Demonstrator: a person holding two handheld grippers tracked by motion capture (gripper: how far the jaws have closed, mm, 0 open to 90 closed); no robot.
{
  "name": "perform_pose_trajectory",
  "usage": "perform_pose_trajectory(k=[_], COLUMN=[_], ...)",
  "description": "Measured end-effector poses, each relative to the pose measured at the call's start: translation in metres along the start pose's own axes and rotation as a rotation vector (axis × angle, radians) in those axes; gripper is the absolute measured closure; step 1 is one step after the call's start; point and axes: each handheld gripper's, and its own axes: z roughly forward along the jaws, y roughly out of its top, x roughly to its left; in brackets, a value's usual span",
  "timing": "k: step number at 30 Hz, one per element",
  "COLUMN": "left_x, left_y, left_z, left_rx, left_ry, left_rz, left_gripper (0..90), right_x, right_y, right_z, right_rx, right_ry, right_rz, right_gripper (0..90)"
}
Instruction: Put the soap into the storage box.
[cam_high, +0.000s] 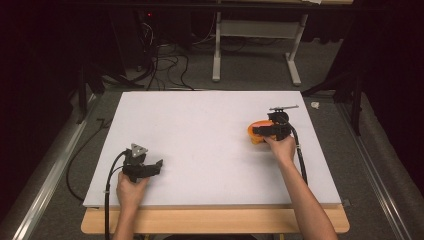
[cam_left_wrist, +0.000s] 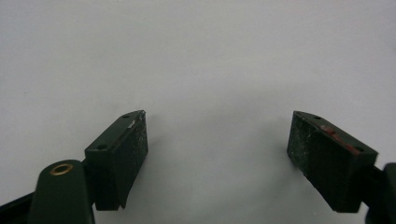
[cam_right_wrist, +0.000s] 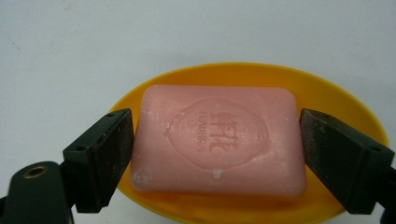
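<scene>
A pink bar of soap (cam_right_wrist: 217, 154) with a stamped emblem lies in a yellow oval dish (cam_right_wrist: 327, 98) on the white board (cam_high: 200, 125), at its right side. My right gripper (cam_right_wrist: 217, 123) is open and straddles the soap, one pad at each short end; I cannot tell if the pads touch it. In the high view the right gripper (cam_high: 267, 131) covers most of the dish (cam_high: 255, 136). My left gripper (cam_high: 152, 167) rests near the board's front left, and its jaws (cam_left_wrist: 217, 126) stand open over bare white surface with nothing between them.
The white board lies on a wooden table whose front edge (cam_high: 215, 221) shows below it. Behind the board are a white table frame (cam_high: 216, 60) and floor cables (cam_high: 165, 65). A small white object (cam_high: 315, 105) lies off the back right corner.
</scene>
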Motion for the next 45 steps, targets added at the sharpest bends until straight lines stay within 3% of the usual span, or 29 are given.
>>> perform_pose_trajectory(k=[13, 18, 24, 32, 45], left_x=[0.0, 0.0, 0.0, 0.0, 0.0], left_y=[0.0, 0.0, 0.0, 0.0, 0.0], left_z=[0.0, 0.0, 0.0, 0.0, 0.0], left_rx=[-0.002, -0.002, 0.0, -0.002, -0.002], left_ry=[0.001, 0.001, 0.002, 0.004, 0.004], left_rz=[0.0, 0.001, 0.003, 0.003, 0.004], left_gripper=[20.8, 20.7, 20.8, 20.7, 20.7], right_x=[-0.007, -0.003, 0.007, 0.011, 0.014], right_y=[-0.011, -0.016, -0.031, -0.049, -0.065], right_z=[-0.02, -0.034, -0.052, -0.061, -0.07], right_rx=[-0.059, -0.11, -0.166, -0.183, -0.219], right_ry=[0.044, 0.064, 0.098, 0.127, 0.139], right_rz=[0.005, -0.043, -0.149, -0.195, -0.211], right_gripper=[15.0, 16.6, 19.1, 20.1, 22.6])
